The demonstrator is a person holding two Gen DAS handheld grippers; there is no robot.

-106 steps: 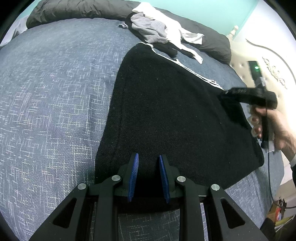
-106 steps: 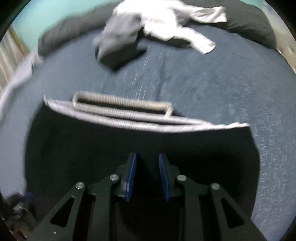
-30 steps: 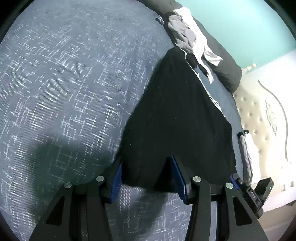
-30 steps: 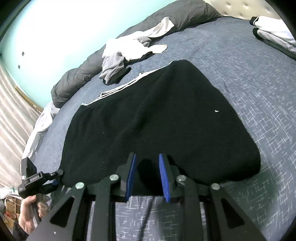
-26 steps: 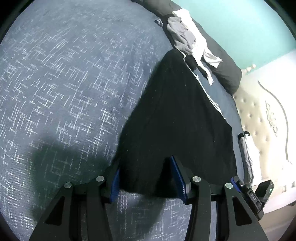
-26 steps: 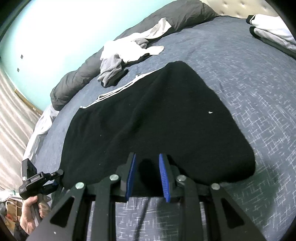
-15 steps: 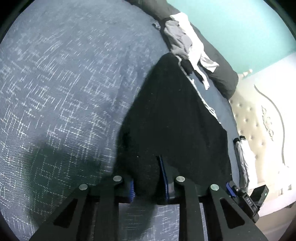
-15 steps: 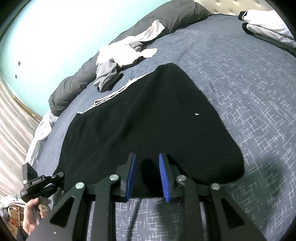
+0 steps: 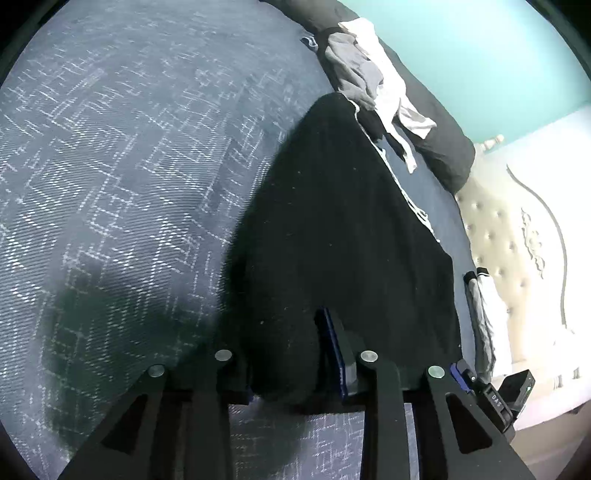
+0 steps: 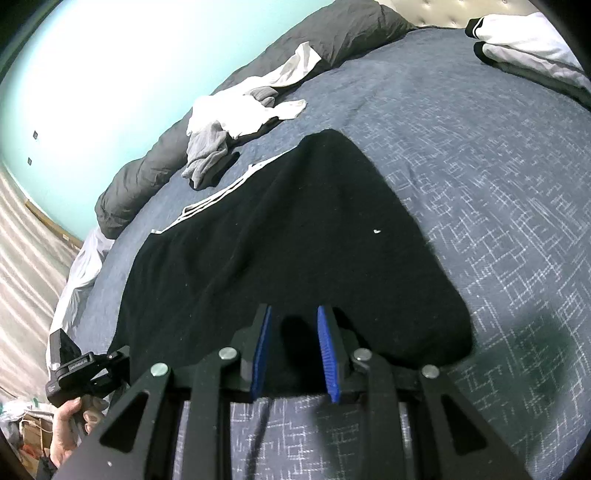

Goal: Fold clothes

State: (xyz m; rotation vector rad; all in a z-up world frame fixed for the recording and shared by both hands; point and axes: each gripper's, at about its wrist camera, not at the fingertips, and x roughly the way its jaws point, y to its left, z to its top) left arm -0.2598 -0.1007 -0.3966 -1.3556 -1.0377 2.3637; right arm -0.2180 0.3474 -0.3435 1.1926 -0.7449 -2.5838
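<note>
blue bed (image 9: 129,147) | black garment (image 9: 332,240) flat, white-trimmed | left tongs (image 9: 291,354) grip hem | right tongs (image 10: 293,343) likewise

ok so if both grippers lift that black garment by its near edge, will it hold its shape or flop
The black garment will probably flop: it lies limp on the bedspread, and its edge bunches in the left gripper. It looks thick and fuzzy, so likely not slippery. Held only at the near edge, the far part would probably trail.

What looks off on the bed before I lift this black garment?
A white speck sits on the black garment, likely lint. Beyond its striped edge, an unfolded grey and white clothes heap lies crumpled against the dark duvet. Both tools, left and right, grip the near hem.
</note>
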